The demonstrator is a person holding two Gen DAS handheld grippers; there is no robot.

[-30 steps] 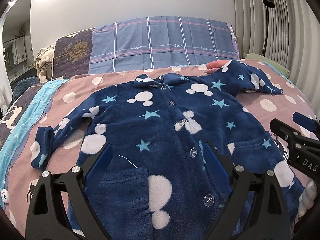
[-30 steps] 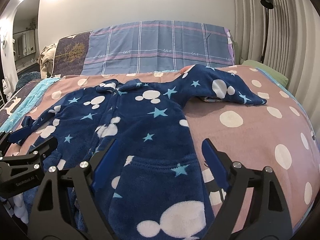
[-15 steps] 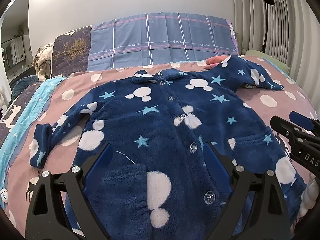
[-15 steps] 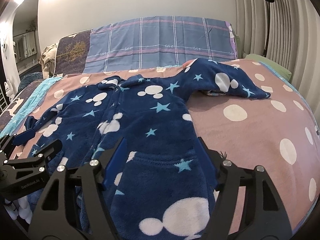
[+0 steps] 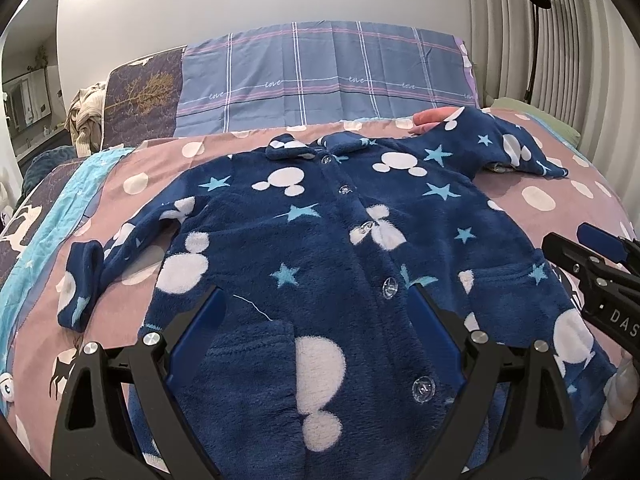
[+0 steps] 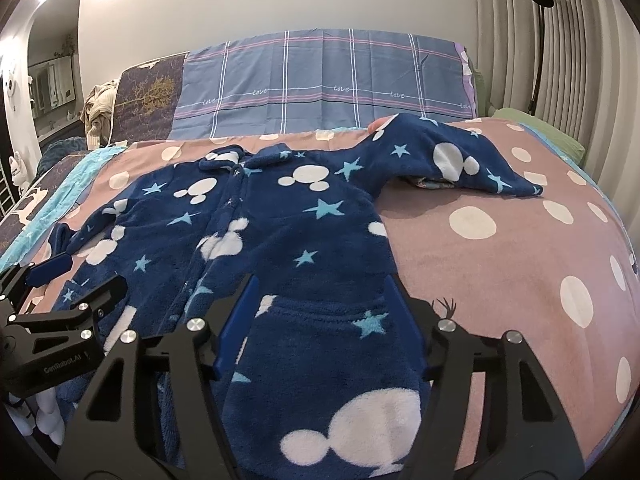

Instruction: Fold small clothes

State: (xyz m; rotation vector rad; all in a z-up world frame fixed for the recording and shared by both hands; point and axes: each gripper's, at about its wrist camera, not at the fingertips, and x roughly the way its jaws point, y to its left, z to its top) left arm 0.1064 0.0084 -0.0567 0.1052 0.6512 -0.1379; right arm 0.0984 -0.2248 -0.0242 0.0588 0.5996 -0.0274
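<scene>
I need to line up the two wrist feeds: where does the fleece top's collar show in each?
Left wrist: collar sits upper centre, just above the top button.
Right wrist: collar sits upper left of centre.
Shared landmark: the plaid blue pillow lies directly behind it in both.

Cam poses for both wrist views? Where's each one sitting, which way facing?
Left wrist: low over the pajama hem, facing the pillows; own left gripper open, right gripper at right edge.
Right wrist: over the hem's right pocket, same heading; own right gripper open, left gripper at left edge.
Shared: pajama, bed, pillows.
</scene>
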